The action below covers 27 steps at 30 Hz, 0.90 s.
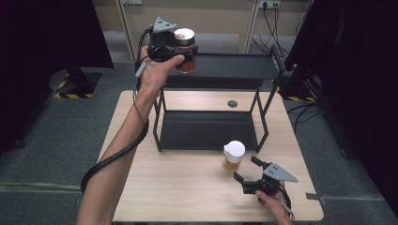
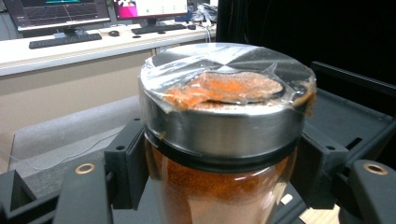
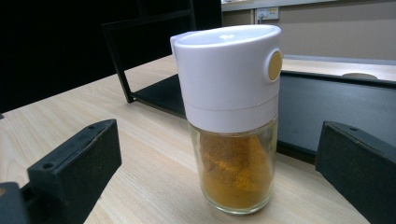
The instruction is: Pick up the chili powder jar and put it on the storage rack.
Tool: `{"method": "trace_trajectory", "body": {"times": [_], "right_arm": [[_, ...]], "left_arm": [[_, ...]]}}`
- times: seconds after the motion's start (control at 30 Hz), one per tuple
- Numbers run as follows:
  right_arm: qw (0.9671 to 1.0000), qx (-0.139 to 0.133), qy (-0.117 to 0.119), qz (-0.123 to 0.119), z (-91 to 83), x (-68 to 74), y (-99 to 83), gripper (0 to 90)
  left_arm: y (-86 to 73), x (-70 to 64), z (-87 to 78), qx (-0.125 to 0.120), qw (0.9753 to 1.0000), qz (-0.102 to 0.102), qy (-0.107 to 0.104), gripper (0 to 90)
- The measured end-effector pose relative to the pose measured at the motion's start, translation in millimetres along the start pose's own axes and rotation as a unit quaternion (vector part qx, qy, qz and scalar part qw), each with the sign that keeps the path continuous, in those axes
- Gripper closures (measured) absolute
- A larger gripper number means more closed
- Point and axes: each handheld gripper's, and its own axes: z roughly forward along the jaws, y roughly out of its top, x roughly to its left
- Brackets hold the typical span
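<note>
The left gripper (image 1: 180,55), raised in the upper centre-left of the high view, pinches a glass spice jar (image 1: 186,50) with a metal lid between its jaws. In the left gripper view the jaws press against both sides of the jar just under the lid (image 2: 224,100), which is covered with a clear film smeared with orange-red powder; the same powder fills the glass below. The jar is held upright over the left end of the top shelf (image 1: 234,65) of a black two-tier rack (image 1: 209,131) that stands on the bench (image 1: 178,187).

The right gripper (image 1: 248,169), at the lower right of the high view, has its jaws spread wide and holds nothing. Just beyond its tips a second jar (image 1: 233,156) with a white cap stands upright on the bench, in front of the right part of the rack's lower shelf. In the right gripper view this jar (image 3: 231,116), holding yellow powder, stands between the two open jaws without touching them.
</note>
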Motion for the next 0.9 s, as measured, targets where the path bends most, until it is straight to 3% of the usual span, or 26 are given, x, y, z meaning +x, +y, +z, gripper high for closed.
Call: {"method": "trace_trajectory", "body": {"times": [0.9], "right_arm": [[1.0000,0.000,0.003,0.001,-0.1,-0.9,-0.2,0.8]], "left_arm": [[-6.8,-2.0,28.2,0.007,0.9996,-0.004,0.029,30.9]]}}
